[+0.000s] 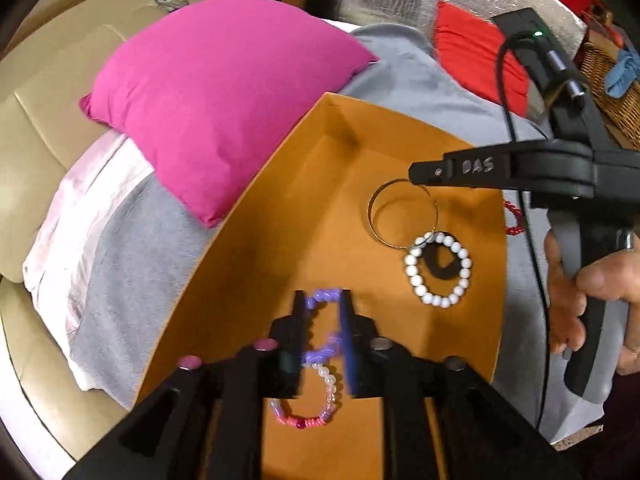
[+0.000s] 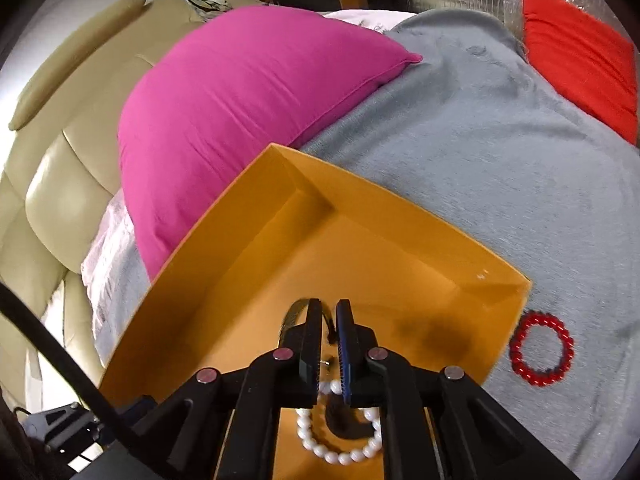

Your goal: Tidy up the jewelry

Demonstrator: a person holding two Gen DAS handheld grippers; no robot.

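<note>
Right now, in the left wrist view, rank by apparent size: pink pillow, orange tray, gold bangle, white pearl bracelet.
1. pink pillow and orange tray: too close to call; the tray runs out of frame.
2. gold bangle
3. white pearl bracelet, only slightly smaller and nearer the camera, so this is unsure.

The only readable writing is the pale hand-lettered "DAS" on the black side of the right tool point(image 1: 424, 172), at about three o'clock in the left wrist view, above the orange tray point(image 1: 280, 216). A green light glows on the black unit behind it, at one o'clock. The right wrist view shows nothing legible.
</note>
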